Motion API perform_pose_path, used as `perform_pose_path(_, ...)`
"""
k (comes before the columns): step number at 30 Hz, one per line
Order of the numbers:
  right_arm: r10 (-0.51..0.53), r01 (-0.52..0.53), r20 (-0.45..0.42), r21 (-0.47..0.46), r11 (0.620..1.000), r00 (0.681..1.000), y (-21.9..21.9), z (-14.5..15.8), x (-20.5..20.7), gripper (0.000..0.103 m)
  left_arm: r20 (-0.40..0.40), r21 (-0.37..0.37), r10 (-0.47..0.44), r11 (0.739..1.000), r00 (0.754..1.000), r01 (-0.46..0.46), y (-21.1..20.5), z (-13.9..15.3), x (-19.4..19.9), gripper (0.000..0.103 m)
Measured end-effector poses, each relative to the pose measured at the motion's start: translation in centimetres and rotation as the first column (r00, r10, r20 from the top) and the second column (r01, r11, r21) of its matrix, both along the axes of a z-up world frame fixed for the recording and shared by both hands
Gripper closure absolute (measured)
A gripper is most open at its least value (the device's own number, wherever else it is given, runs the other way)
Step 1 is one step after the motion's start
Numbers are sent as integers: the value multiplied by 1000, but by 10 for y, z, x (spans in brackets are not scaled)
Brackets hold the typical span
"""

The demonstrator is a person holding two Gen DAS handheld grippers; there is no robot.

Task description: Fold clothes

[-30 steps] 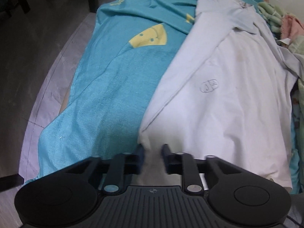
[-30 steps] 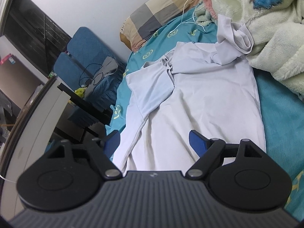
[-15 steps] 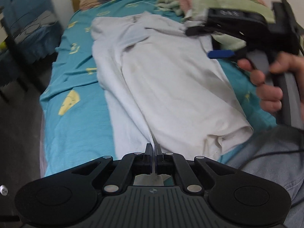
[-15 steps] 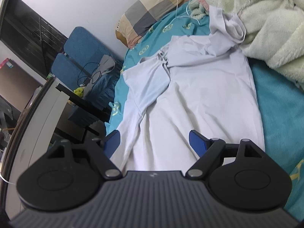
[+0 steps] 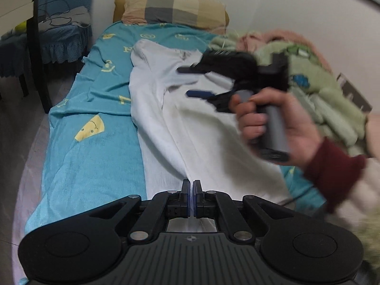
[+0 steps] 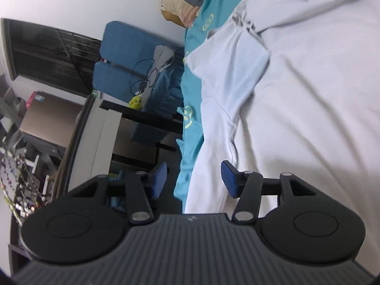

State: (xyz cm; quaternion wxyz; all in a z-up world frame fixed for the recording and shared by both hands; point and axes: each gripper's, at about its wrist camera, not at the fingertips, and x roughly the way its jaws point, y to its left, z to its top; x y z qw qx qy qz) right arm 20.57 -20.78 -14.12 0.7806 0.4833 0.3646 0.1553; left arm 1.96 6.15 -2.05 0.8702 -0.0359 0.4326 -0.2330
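Observation:
A white shirt [image 5: 190, 118] lies lengthwise on the bed's turquoise sheet [image 5: 90, 147], collar toward the pillow. My left gripper [image 5: 192, 185] is shut on the shirt's hem at the near end, and a fold of cloth runs up from between its fingers. My right gripper [image 5: 197, 82], held by a hand [image 5: 273, 123] in a dark red cuff, hovers open above the shirt's upper half. In the right wrist view the right gripper [image 6: 193, 178] stands open over the shirt [image 6: 296, 95], near its left side seam and folded sleeve [image 6: 232, 71].
A checked pillow [image 5: 173, 7] lies at the head of the bed. A green and pink blanket pile [image 5: 308, 71] fills the right side. A blue-covered chair [image 6: 140, 71] with cables and a dark desk [image 6: 142, 128] stand left of the bed.
My left gripper shut on the shirt's hem and drew back, raising it. The right gripper swung over the upper part of the shirt and tilted toward its left side, staying open.

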Motion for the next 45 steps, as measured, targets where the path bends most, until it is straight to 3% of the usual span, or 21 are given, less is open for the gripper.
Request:
perform_pose_path(6, 28, -31, -77, -38, 999, 997, 31, -46, 57, 49, -4, -93, -6, 996, 1000, 6, 9, 9, 3, 101)
perform_pose_path(8, 28, -32, -57, -78, 996, 998, 34, -47, 62, 69, -13, -93, -40, 995, 999, 39, 0, 3, 5, 101)
perform_pose_path(9, 20, -25, -43, -113, 993, 999, 34, -43, 62, 95, -19, -91, -60, 994, 998, 58, -6, -1, 6, 101)
perform_pose_path(10, 14, -18, -29, -148, 989, 999, 34, -40, 63, 98, -25, -89, -79, 993, 997, 77, -12, -5, 7, 101)
perform_pose_path(14, -62, 72, 49, -261, 963, 997, 21, -15, 53, 98, -53, -71, -103, 993, 993, 99, -26, -21, 12, 101)
perform_pose_path(20, -57, 50, -13, -318, 947, 998, 6, -28, 58, 98, -101, -32, -75, 997, 992, 72, -35, -43, 21, 100)
perform_pose_path(21, -53, 47, -11, -316, 948, 999, 4, -26, 54, 96, -108, -25, -70, 997, 992, 68, -37, -47, 22, 99)
perform_pose_path(25, -11, 16, 17, -374, 927, 1000, 5, 1, 32, 94, -132, -1, -48, 999, 990, 48, -42, -59, 27, 70)
perform_pose_path(28, 28, -8, 41, -432, 902, 999, 7, 27, 12, 94, -84, -4, -8, 1000, 996, 8, -37, -41, 27, 49)
perform_pose_path(30, 38, 2, 70, -491, 871, 997, 6, 51, -11, 93, -25, 28, 10, 1000, 1000, -9, -40, -26, 28, 45)
perform_pose_path(32, 41, 26, 112, -538, 843, 993, 2, 75, -37, 91, 45, 62, 16, 998, 999, -19, -45, -8, 29, 32)
perform_pose_path(33, 41, 43, 137, -556, 830, 990, 0, 87, -52, 81, 80, 76, 20, 997, 997, -26, -48, 0, 28, 28)
perform_pose_path(34, 37, 61, 160, -569, 820, 986, -5, 96, -67, 62, 114, 84, 22, 996, 993, -32, -51, 8, 28, 22)
perform_pose_path(36, 23, 107, 209, -588, 802, 978, -12, 113, -97, 38, 176, 91, 15, 995, 984, -31, -59, 25, 31, 18)
perform_pose_path(37, 18, 132, 239, -596, 792, 971, -16, 120, -113, 32, 203, 91, 12, 995, 979, -31, -63, 32, 32, 14)
perform_pose_path(40, 7, 181, 288, -618, 765, 958, -25, 131, -153, 32, 266, 74, 8, 997, 964, -28, -78, 46, 33, 0)
perform_pose_path(45, -29, 237, 329, -615, 752, 944, -33, 125, -195, 32, 342, 80, 38, 994, 939, -69, -97, 42, 32, 0)
